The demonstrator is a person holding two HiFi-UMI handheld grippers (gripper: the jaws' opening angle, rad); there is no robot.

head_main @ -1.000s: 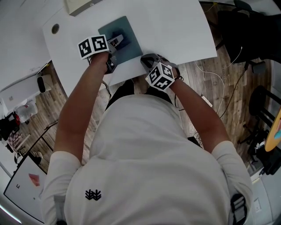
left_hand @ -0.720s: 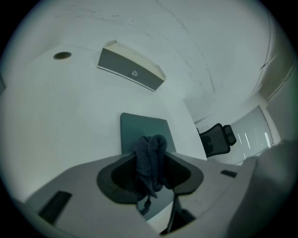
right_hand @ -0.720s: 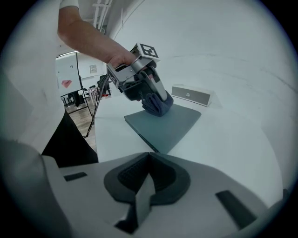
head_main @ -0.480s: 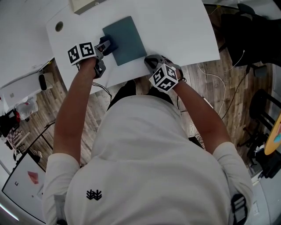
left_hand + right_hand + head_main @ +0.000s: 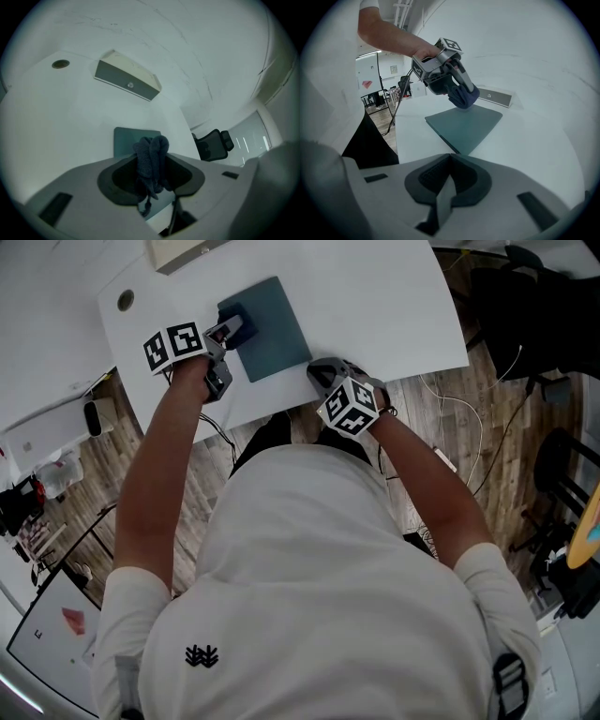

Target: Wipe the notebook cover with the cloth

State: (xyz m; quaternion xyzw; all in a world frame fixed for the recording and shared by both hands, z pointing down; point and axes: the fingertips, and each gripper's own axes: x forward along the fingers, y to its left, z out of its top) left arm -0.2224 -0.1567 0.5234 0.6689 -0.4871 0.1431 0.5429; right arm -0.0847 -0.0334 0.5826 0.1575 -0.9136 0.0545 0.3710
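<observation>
Head view — cloth point(image 5: 237, 326) apparently between tongs point(image 5: 226, 335)

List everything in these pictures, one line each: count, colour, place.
notebook: one, teal, flat on the table
cloth: one, dark blue, bunched at the notebook's left edge
table: one, white, under the notebook
round hole: one, dark, table's far left corner
flat box: one, beige and grey, table's far edge
office chair: one, black, beyond the table
floor: wooden, brown, around the table
left hand-held gripper: one, grey, shut on the cloth
right hand-held gripper: one, grey, shut and empty, by the notebook's near corner
</observation>
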